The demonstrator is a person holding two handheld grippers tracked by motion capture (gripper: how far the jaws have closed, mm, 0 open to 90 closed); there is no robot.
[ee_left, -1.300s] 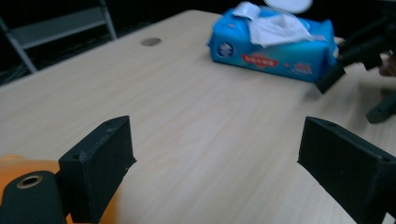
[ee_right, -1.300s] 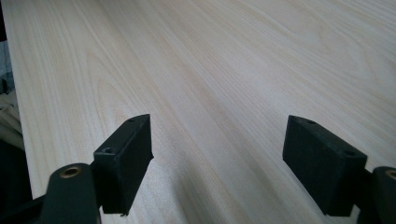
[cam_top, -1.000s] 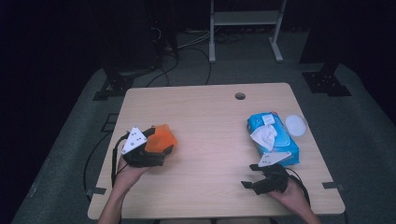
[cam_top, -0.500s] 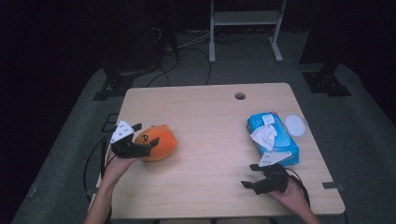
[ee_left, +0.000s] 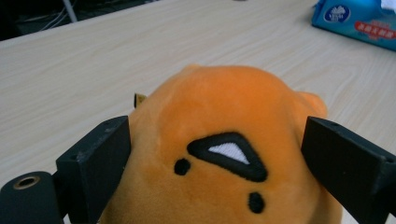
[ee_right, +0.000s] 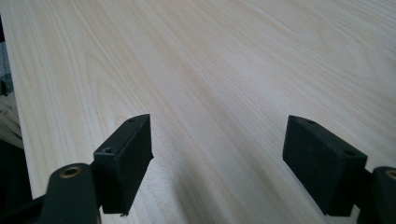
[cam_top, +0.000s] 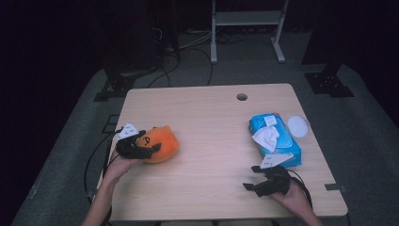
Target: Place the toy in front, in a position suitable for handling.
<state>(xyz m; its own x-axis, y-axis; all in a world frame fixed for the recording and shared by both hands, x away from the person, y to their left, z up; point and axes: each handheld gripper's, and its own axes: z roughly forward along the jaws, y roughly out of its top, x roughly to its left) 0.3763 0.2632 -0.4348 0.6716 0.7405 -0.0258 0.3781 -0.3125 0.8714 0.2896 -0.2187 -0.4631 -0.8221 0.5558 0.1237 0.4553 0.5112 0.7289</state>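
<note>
Gripper jaws frame the scene at this wooden table [cam_top: 207,122], which spans the centre of the high view. Toward the right of that frame lies a blue tissue pack [cam_top: 274,140], one white sheet pulled up from its slot, with a small white round lid [cam_top: 298,125] just beside its far end.

At left centre sits the orange plush toy [cam_top: 160,143], resting on the tabletop. The left gripper [cam_top: 149,149] has its two black jaws set on either flank of the toy; seen from the left gripper view, the plush [ee_left: 224,154] bulges between them and both jaws press into its sides. By this evidence the grasp appears made, while any lift or carry toward another spot is not yet done.

The left hand [cam_top: 120,165] enters from the lower left, forearm angled up and inward, gripper pointing right across the table. At lower right, the right gripper [cam_top: 256,181] rests low near the front edge, just in front of the tissue pack, its jaws spread wide over bare wood and holding nothing, pointing left.
</note>
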